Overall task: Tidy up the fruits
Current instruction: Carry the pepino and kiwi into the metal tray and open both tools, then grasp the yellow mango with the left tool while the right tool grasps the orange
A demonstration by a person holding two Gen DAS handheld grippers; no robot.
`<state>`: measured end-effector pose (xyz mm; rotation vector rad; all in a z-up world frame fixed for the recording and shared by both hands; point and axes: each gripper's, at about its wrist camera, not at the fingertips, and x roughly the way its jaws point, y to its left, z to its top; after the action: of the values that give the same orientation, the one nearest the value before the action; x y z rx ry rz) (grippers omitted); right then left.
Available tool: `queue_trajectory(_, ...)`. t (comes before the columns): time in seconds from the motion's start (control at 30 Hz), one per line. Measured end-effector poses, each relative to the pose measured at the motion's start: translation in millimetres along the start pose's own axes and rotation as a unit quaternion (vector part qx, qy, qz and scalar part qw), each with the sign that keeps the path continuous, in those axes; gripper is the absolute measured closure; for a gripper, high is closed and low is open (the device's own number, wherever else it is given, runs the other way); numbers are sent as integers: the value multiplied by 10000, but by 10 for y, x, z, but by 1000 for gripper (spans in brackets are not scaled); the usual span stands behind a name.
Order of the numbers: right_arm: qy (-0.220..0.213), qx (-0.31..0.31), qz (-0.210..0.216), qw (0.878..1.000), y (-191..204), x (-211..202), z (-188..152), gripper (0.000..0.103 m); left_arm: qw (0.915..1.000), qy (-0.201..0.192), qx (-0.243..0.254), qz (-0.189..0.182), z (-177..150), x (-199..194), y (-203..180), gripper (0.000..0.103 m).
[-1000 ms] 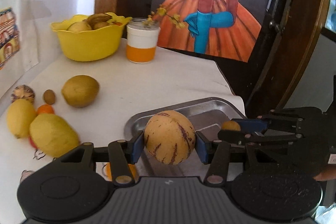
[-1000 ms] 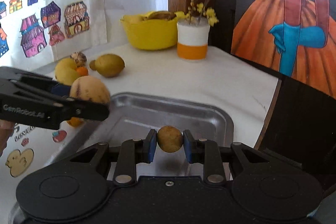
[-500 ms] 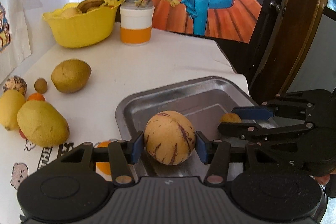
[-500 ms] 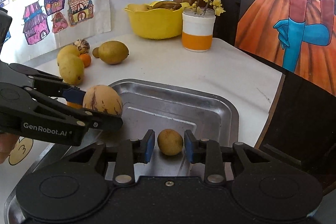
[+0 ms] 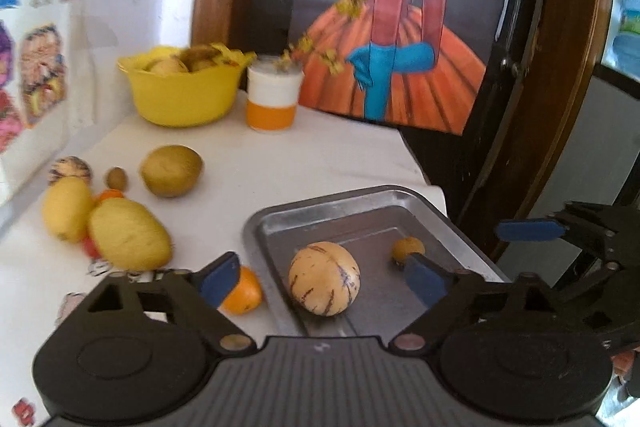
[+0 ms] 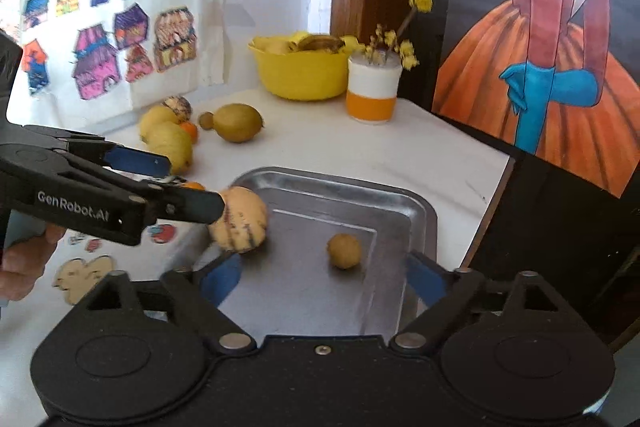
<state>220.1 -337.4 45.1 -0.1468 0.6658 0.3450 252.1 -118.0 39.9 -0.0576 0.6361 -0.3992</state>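
A pale striped melon (image 5: 324, 279) lies loose in the left part of the metal tray (image 5: 256, 227), between the spread fingers of my open left gripper (image 5: 323, 283), which do not touch it. A small brownish-yellow fruit (image 5: 408, 247) sits further right in the tray. In the right wrist view that small fruit (image 6: 344, 251) rests on the tray (image 6: 424, 211) floor, ahead of my open right gripper (image 6: 323, 281). The melon (image 6: 239, 219) is at the tray's left side, with one finger of the left gripper (image 6: 194, 185) in front of it.
Left of the tray lie two lemons (image 5: 128, 239), a green-brown fruit (image 5: 171, 170), an orange (image 5: 242, 291) and smaller fruits. A yellow bowl (image 5: 184, 95) of fruit and a white-and-orange cup (image 5: 272, 103) with flowers stand at the back. The table ends just right of the tray.
Both grippers have opened. The left one let the striped melon down into the tray, the right one let go of the small fruit there. Both have drawn back a little.
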Motion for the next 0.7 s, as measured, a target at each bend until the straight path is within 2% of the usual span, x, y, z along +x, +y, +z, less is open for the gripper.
queue_trajectory(0.1, -3, -7, 1, 10000, 148, -209, -34, 1, 9999, -142, -24, 44, -96, -255, 39, 2)
queue_trajectory(0.33, 357, -41, 172, 9992, 564, -533, -179, 1, 9996, -203, 198, 47, -368, -764, 134, 1)
queue_trajectory(0.7, 649, -403, 530, 9957, 1260, -656, -263, 1, 9984, 5, 283, 495, -778, -1211, 470, 1)
